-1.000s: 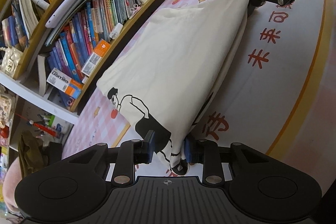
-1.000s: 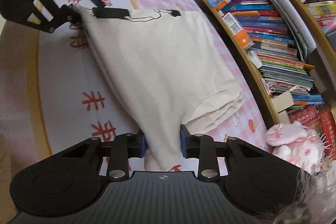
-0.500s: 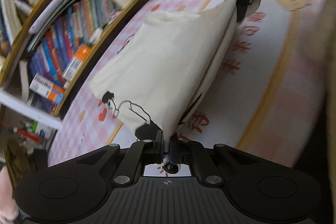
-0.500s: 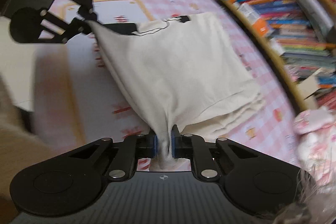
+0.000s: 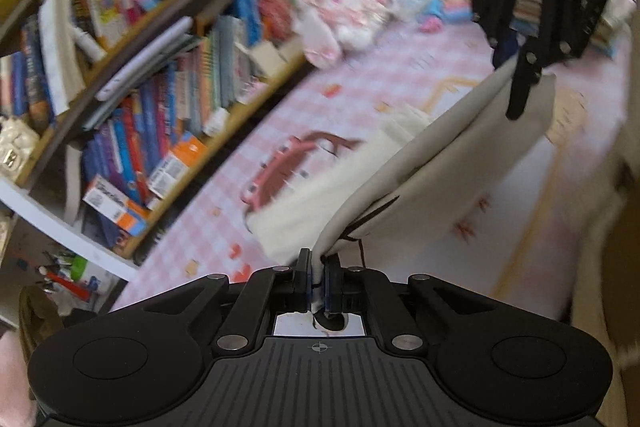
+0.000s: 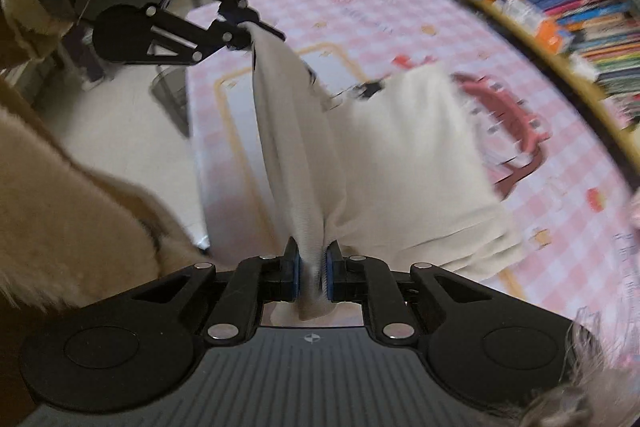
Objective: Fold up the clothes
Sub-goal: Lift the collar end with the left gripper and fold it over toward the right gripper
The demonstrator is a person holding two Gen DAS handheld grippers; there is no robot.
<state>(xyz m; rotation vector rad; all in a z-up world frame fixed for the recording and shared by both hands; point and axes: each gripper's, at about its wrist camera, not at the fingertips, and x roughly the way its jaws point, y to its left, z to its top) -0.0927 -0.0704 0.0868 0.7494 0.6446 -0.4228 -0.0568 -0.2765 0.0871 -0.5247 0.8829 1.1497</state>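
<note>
A cream T-shirt [image 5: 440, 163] with a black print is stretched between my two grippers above a pink checked mat [image 5: 360, 99]. In the left wrist view my left gripper [image 5: 318, 267] is shut on one end of the shirt's lifted edge. My right gripper [image 5: 516, 71] pinches the other end at the upper right. In the right wrist view my right gripper [image 6: 311, 267] is shut on a bunched fold of the T-shirt [image 6: 400, 147], and my left gripper [image 6: 244, 27] holds the far end. The shirt's lower part hangs down to the mat [image 6: 360, 7].
A curved bookshelf [image 5: 160, 87] full of books runs along the mat's side; the right wrist view has the bookshelf [image 6: 580, 7] on its right. A pink plush toy [image 5: 344, 11] lies near the shelf. A person's fuzzy beige sleeve [image 6: 60, 187] fills the left.
Both grippers closed on the shirt's edge, then rose, lifting that edge off the mat and pulling it taut between them. The views are now blurred by motion.
</note>
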